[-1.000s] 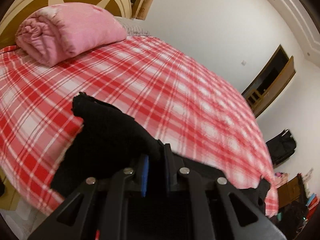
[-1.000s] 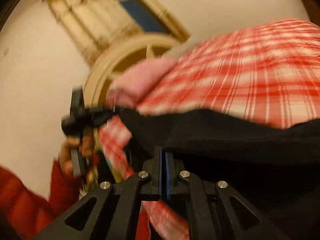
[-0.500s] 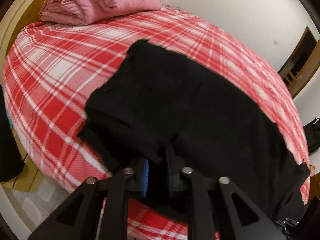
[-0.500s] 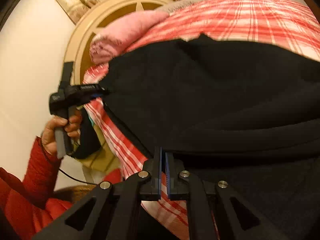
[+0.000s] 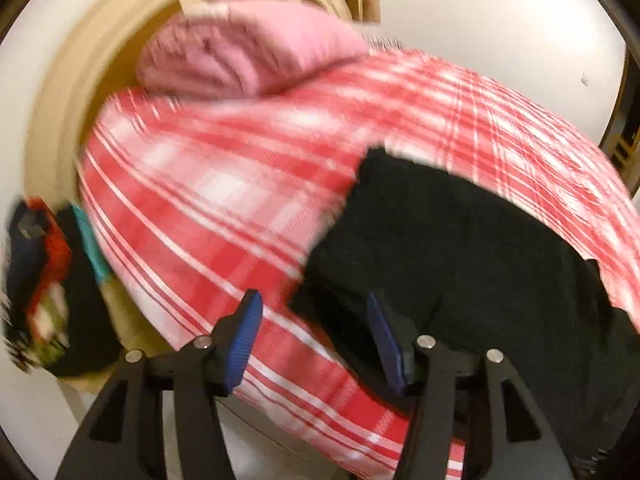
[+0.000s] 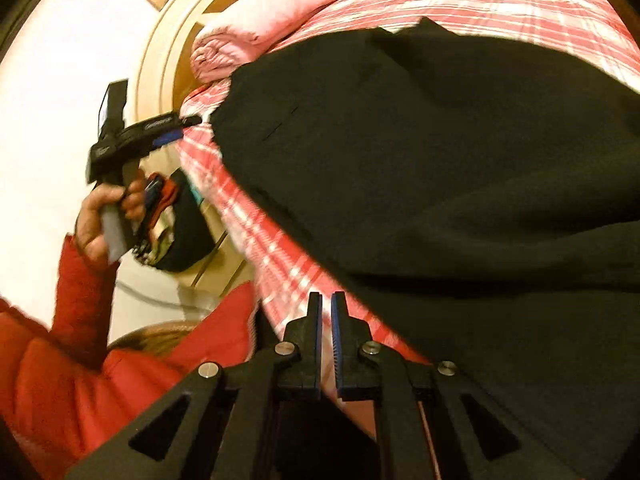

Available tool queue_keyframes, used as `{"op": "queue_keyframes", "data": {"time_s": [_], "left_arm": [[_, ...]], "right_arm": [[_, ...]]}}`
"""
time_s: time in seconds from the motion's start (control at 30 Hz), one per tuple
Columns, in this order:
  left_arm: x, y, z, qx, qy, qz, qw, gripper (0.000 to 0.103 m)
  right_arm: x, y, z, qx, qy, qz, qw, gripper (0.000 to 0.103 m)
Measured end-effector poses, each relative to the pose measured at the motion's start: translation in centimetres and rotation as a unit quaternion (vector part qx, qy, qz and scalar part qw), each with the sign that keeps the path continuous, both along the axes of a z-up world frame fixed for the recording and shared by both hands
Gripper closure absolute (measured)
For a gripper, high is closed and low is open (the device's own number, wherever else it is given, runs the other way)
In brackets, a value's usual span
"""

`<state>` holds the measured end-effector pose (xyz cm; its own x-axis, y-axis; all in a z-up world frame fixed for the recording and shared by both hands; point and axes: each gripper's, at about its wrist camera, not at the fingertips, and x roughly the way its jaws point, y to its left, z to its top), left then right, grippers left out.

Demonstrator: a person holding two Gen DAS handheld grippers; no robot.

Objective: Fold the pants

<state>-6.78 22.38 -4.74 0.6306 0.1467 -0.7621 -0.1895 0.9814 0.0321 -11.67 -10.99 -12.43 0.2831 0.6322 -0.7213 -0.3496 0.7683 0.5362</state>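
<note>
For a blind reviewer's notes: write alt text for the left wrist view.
The left claw is opening, its blue pads apart over the edge of a red plaid bed, nothing between them. Black pants lie spread on the bed just to the right, by the right pad. A rolled pink blanket sits against the cream headboard behind; the picture is motion-blurred.

Bare plaid bed (image 5: 224, 208) lies open between the black pants (image 5: 460, 264) and the rolled pink blanket (image 5: 248, 52), wide enough for a hand-held gripper to pass. The blanket and the curved headboard (image 5: 68, 92) close off the far end. Beside the near edge, a heap of dark and red clothes (image 5: 40, 280) crowds the gap by the wall. In the right wrist view, the left hand-held gripper (image 6: 188, 126) sits just beside the pants' corner, its jaws opening with nothing between them.
</note>
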Motion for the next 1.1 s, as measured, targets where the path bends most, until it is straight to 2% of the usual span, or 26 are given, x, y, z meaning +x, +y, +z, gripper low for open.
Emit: {"op": "queue_keyframes", "data": {"time_s": [0.07,0.1,0.17,0.2,0.23,0.3,0.4,0.5,0.53,0.7,0.73,0.8,0.87,0.97,1.03,1.1], "left_arm": [[-0.1,-0.2,1.1,0.038,-0.022,0.014,0.9989,0.045],[-0.1,-0.4,1.5,0.040,-0.032,0.012,0.9986,0.045],[0.3,-1.3,1.8,0.026,-0.045,-0.006,0.9986,0.045],[0.7,-2.2,1.7,0.016,-0.045,-0.019,0.9987,0.045],[1.2,-2.9,1.5,0.010,-0.044,-0.028,0.9986,0.045],[2.0,-5.4,0.9,0.002,-0.045,-0.054,0.9975,0.045],[3.0,-8.7,0.4,0.003,-0.056,-0.084,0.9949,0.045],[3.7,-11.0,-0.5,0.045,-0.065,-0.079,0.9937,0.044],[3.7,-11.1,-0.9,0.047,-0.065,-0.077,0.9938,0.044],[2.9,-10.5,-4.8,0.035,-0.030,-0.070,0.9965,0.043],[2.2,-10.4,-5.0,0.030,-0.047,-0.070,0.9960,0.043],[0.7,-10.2,-5.4,0.034,-0.060,-0.066,0.9954,0.035],[0.2,-10.1,-5.4,0.033,-0.062,-0.066,0.9953,0.033],[0.4,-9.9,-5.5,0.036,-0.064,-0.056,0.9957,0.023],[0.7,-9.8,-5.6,0.034,-0.064,-0.050,0.9961,0.020],[0.9,-9.6,-5.7,0.030,-0.063,-0.049,0.9964,0.020]], "right_arm": [[0.0,-1.3,2.0,0.028,-0.023,-0.001,0.999,0.098],[0.3,-2.1,3.0,0.044,-0.036,-0.005,0.998,0.094],[1.9,-3.6,5.0,0.074,-0.062,-0.028,0.995,0.066],[2.9,-4.2,5.6,0.078,-0.076,-0.044,0.993,0.033],[4.0,-5.0,6.3,0.079,-0.096,-0.068,0.990,0.017],[6.5,-6.1,7.1,0.088,-0.131,-0.103,0.982,0.017],[11.2,-6.4,7.1,0.090,-0.125,-0.125,0.980,0.017],[15.1,-5.1,5.7,0.063,-0.114,-0.110,0.985,0.017],[16.3,-4.6,4.8,0.046,-0.107,-0.108,0.987,0.017],[17.6,-2.3,1.0,0.034,-0.042,-0.058,0.997,0.017],[17.3,-1.8,1.1,0.022,-0.047,-0.047,0.998,0.017],[16.4,-0.6,1.3,0.011,-0.050,-0.016,0.999,0.017],[16.1,0.1,1.2,0.031,-0.031,0.023,0.999,0.017],[16.9,0.3,1.6,0.005,-0.050,-0.001,0.999,0.017],[18.4,0.0,0.9,0.037,-0.031,-0.025,0.999,0.017],[20.0,-0.3,-0.4,0.107,0.015,-0.042,0.993,0.016]]}}
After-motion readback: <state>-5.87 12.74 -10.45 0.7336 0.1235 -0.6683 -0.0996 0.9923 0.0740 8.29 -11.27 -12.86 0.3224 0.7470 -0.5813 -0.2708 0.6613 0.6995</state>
